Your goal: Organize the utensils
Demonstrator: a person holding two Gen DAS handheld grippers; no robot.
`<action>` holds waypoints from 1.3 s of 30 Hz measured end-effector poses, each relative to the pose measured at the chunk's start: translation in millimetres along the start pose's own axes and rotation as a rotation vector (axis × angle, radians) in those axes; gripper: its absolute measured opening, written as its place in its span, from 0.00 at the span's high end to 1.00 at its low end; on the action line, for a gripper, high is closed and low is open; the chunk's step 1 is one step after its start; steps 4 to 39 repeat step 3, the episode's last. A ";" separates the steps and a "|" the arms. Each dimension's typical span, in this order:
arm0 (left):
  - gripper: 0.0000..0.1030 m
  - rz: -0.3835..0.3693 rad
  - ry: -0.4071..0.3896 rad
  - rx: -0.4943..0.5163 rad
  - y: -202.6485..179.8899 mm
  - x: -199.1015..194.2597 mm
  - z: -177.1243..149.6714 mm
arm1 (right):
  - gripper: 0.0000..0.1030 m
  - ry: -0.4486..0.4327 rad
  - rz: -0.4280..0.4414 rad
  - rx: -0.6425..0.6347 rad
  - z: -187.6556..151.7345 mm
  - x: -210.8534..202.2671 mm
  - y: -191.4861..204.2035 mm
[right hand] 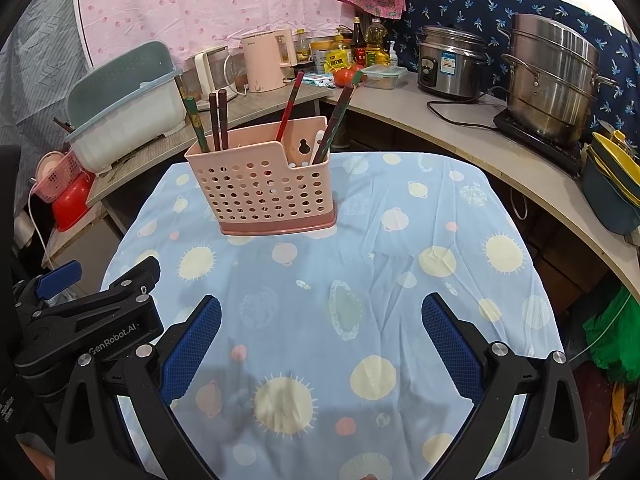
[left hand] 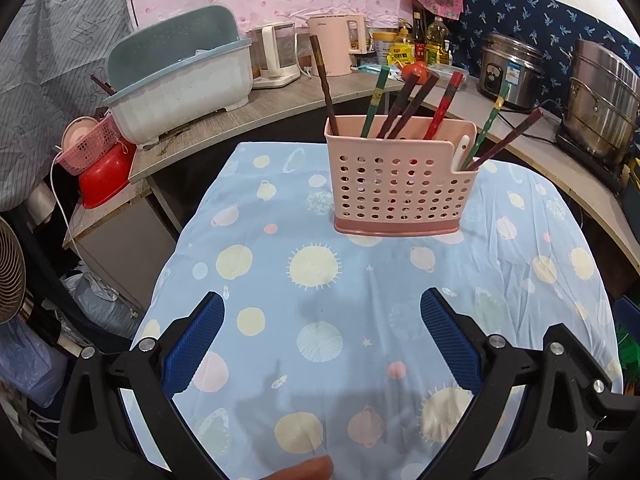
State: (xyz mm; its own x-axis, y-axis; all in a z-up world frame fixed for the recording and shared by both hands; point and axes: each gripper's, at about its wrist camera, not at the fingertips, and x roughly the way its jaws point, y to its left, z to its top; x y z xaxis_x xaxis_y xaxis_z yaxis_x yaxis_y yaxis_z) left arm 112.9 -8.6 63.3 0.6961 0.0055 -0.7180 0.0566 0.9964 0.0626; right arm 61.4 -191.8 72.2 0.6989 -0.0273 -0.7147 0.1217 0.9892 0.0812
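Observation:
A pink perforated utensil holder [left hand: 400,184] stands upright on the blue patterned tablecloth [left hand: 360,280]; it also shows in the right wrist view [right hand: 260,188]. Several chopsticks [left hand: 404,104] stand in it, dark brown, green and red, and more lean in its lower side pocket with a white utensil [left hand: 463,148]. In the right wrist view the chopsticks [right hand: 218,120] rise from the same holder. My left gripper [left hand: 322,320] is open and empty, low over the cloth, short of the holder. My right gripper [right hand: 322,320] is open and empty too. The left gripper's body [right hand: 88,320] shows at the right view's left.
A counter wraps behind the table with a dish-drainer tub [left hand: 180,76], kettles [left hand: 336,44], oil bottles [left hand: 436,40], a rice cooker [left hand: 508,68] and a steel steamer pot [left hand: 600,100]. A red basin and pink basket [left hand: 96,160] sit at the left. Bowls [right hand: 612,184] stack at the right.

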 end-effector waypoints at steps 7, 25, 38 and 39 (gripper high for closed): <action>0.09 -0.012 0.012 -0.003 -0.1 2.1 0.6 | 0.06 0.001 0.000 0.000 0.0 0.1 0.0; 0.09 -0.012 0.012 -0.003 -0.1 2.1 0.6 | 0.06 0.001 0.000 0.000 0.0 0.1 0.0; 0.09 -0.012 0.012 -0.003 -0.1 2.1 0.6 | 0.06 0.001 0.000 0.000 0.0 0.1 0.0; 0.09 -0.012 0.012 -0.003 -0.1 2.1 0.6 | 0.06 0.001 0.000 0.000 0.0 0.1 0.0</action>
